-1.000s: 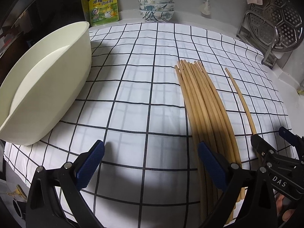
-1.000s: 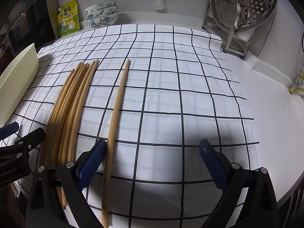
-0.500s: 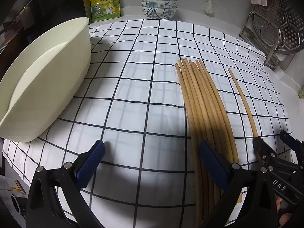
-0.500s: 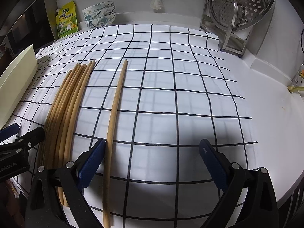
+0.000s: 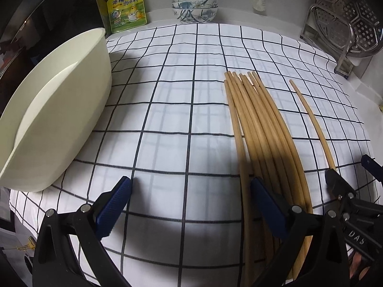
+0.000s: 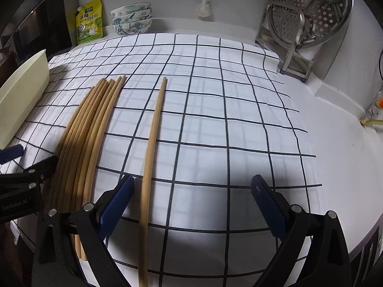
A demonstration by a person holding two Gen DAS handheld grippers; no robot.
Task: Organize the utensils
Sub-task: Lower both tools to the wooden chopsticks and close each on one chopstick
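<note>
Several wooden chopsticks (image 5: 258, 129) lie bunched side by side on the checked cloth; they also show in the right wrist view (image 6: 88, 134). One single chopstick (image 5: 311, 122) lies apart to their right, also in the right wrist view (image 6: 153, 141). My left gripper (image 5: 189, 205) is open and empty, its right finger over the bundle's near ends. My right gripper (image 6: 191, 203) is open and empty, its left finger just left of the single chopstick.
A cream plastic tub (image 5: 55, 124) stands at the left. Stacked patterned bowls (image 5: 194, 4) and a yellow seasoning pouch (image 5: 126, 7) sit at the back wall. A metal steamer rack (image 6: 308, 16) stands at the back right. The cloth (image 6: 215, 119) ends near the counter's right side.
Both grippers have drifted slightly, with the views shifting a little; the chopsticks have not moved and both grippers stay open.
</note>
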